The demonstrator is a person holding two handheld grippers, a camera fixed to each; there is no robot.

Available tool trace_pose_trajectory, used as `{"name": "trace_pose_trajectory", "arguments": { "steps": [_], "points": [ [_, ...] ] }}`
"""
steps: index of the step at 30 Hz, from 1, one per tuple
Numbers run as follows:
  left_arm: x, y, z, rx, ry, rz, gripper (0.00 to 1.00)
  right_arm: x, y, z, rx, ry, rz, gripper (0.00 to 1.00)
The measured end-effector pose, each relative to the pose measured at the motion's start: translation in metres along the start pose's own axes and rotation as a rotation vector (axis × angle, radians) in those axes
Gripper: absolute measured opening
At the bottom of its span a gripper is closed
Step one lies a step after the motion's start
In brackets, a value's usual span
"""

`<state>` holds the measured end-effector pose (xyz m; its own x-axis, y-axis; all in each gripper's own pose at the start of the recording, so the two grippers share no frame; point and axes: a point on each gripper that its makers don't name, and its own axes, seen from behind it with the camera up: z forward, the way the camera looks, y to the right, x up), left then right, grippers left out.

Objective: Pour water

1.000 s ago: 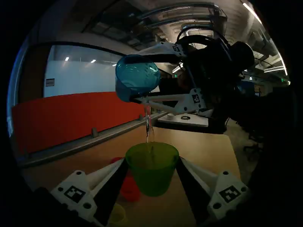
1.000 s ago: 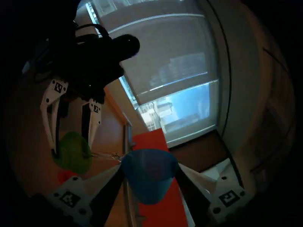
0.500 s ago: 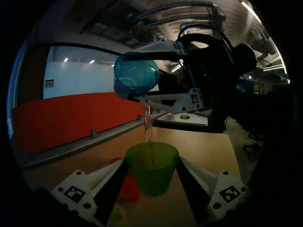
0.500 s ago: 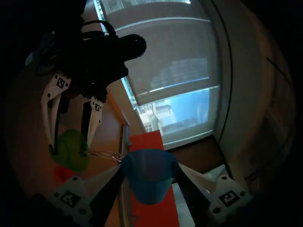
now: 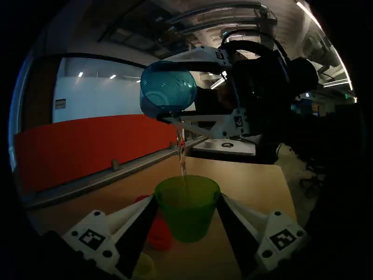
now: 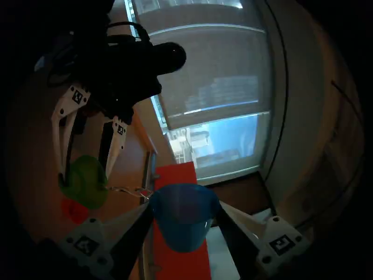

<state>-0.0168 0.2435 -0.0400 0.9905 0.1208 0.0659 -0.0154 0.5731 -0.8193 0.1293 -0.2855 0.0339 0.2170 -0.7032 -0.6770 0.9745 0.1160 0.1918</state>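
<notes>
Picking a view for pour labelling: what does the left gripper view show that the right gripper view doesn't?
Left gripper view: yellow cup at the bottom edge, ceiling pipes. Right gripper view: window with a partly lowered blind. Both: tilted blue cup pouring a water stream into the green cup, red cup, orange partition, table.
</notes>
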Motion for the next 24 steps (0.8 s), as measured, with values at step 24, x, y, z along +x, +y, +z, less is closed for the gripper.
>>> {"name": "trace_pose_trajectory", "arguments": {
  "steps": [24],
  "points": [
    [0.0022, -0.0025, -0.0019, 0.007, 0.007, 0.003, 0.86, 0.0038, 0.0049, 0.0014, -0.013, 0.004, -0.11, 0.9]
  ]
}}
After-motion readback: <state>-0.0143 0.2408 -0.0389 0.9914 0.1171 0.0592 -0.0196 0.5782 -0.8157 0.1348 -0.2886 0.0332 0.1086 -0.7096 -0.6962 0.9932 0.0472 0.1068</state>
